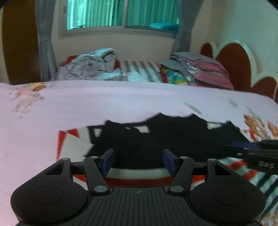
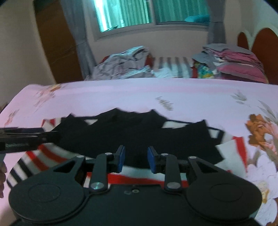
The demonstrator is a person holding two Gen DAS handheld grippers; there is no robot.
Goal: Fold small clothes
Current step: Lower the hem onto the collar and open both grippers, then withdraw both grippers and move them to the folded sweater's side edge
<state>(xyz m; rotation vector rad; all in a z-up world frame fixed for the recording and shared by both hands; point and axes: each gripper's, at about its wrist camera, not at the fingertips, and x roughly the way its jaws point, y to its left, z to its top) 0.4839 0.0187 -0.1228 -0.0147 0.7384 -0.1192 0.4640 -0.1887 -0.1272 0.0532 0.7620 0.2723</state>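
Observation:
A small black garment with red, white and black striped parts [image 1: 156,139] lies spread on the pink floral bedsheet [image 1: 104,104]; it also shows in the right wrist view [image 2: 139,135]. My left gripper [image 1: 138,160] is open and empty just above the garment's near edge. My right gripper [image 2: 135,159] is open and empty, also over the near edge. The right gripper shows at the right edge of the left view [image 1: 252,149]; the left gripper shows at the left edge of the right view [image 2: 26,137].
A crumpled grey cloth pile [image 1: 86,66] and a stack of folded pink and grey clothes [image 1: 199,69] lie at the bed's far side. A red and white headboard [image 1: 243,60] stands right. A window with grey curtains [image 1: 121,15] is behind.

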